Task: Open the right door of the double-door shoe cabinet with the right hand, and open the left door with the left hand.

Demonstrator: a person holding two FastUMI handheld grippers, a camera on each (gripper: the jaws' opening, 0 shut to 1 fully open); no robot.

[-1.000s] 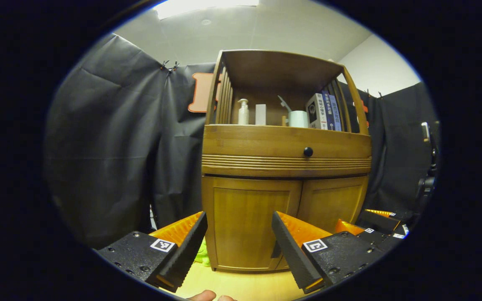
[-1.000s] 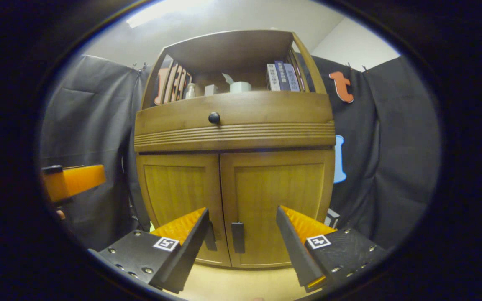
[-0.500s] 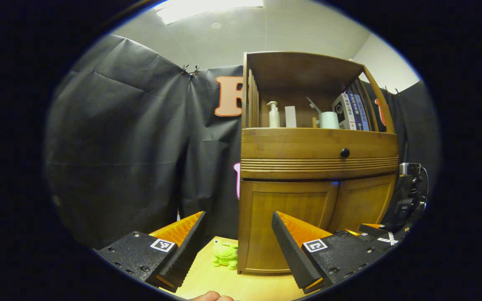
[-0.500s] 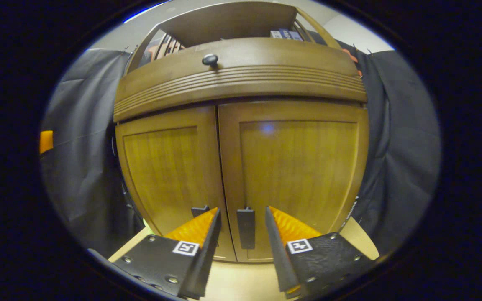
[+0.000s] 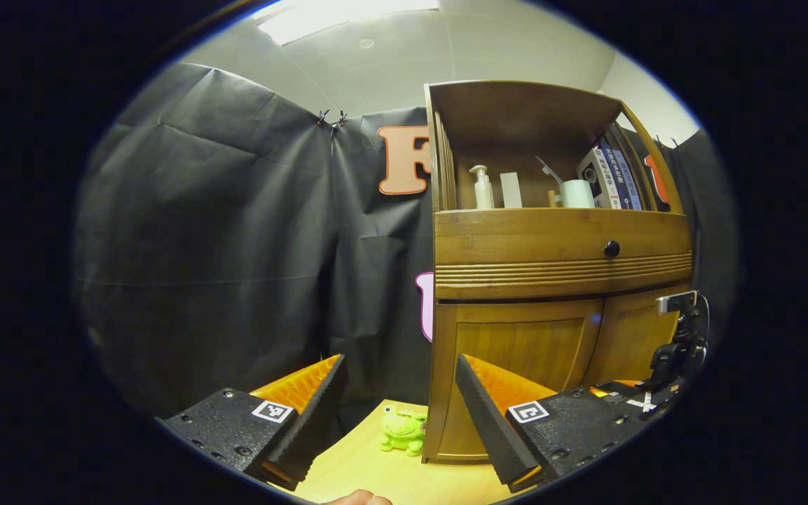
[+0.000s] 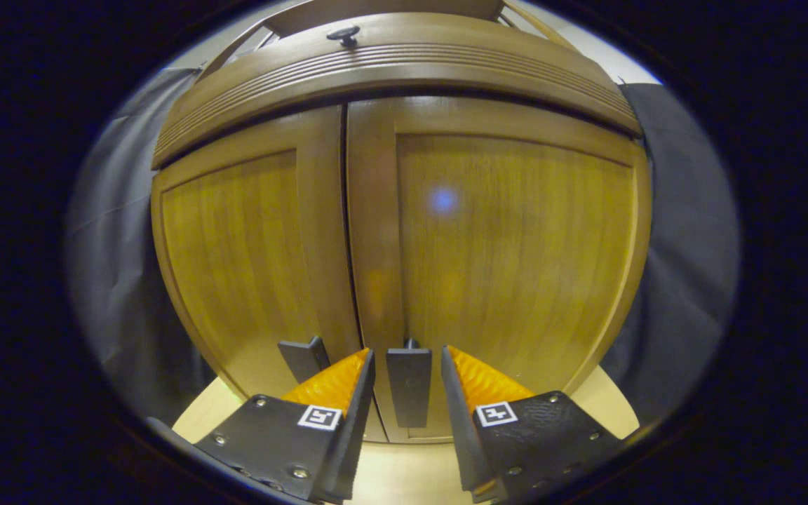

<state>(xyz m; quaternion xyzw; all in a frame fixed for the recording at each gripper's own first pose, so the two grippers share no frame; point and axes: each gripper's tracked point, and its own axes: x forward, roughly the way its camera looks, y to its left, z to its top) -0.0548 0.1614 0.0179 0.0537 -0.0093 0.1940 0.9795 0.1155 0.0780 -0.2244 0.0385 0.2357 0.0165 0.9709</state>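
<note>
A: Cabinet [image 6: 488, 231] is sitting right in front of the right gripper [image 6: 407, 382], both doors lying flat and closed. The right door [image 6: 516, 245] is taking up most of the right gripper view, with the left door [image 6: 236, 252] beside it.

B: And what are the fingers doing?

A: They are standing part-way open, one on each side of the right door's handle [image 6: 409, 386]. A thin gap is showing on both sides, so they are not pressing on it. The left door's handle [image 6: 304, 358] is poking out just past the left-hand finger.

B: Where is the left gripper [image 5: 399, 414] sitting?

A: It is hanging back, well apart from the cabinet [image 5: 558, 273], pointing at its left front corner. Its fingers are standing wide open and holding nothing.

B: Anything else showing there?

A: A green toy frog [image 5: 404, 433] is sitting on the table [image 5: 376, 470] just beside the cabinet's left side. A pump bottle [image 5: 482, 188], a white cup [image 5: 576, 193] and some books [image 5: 611, 179] are standing on the open shelf above the drawer knob [image 5: 611, 248].
</note>
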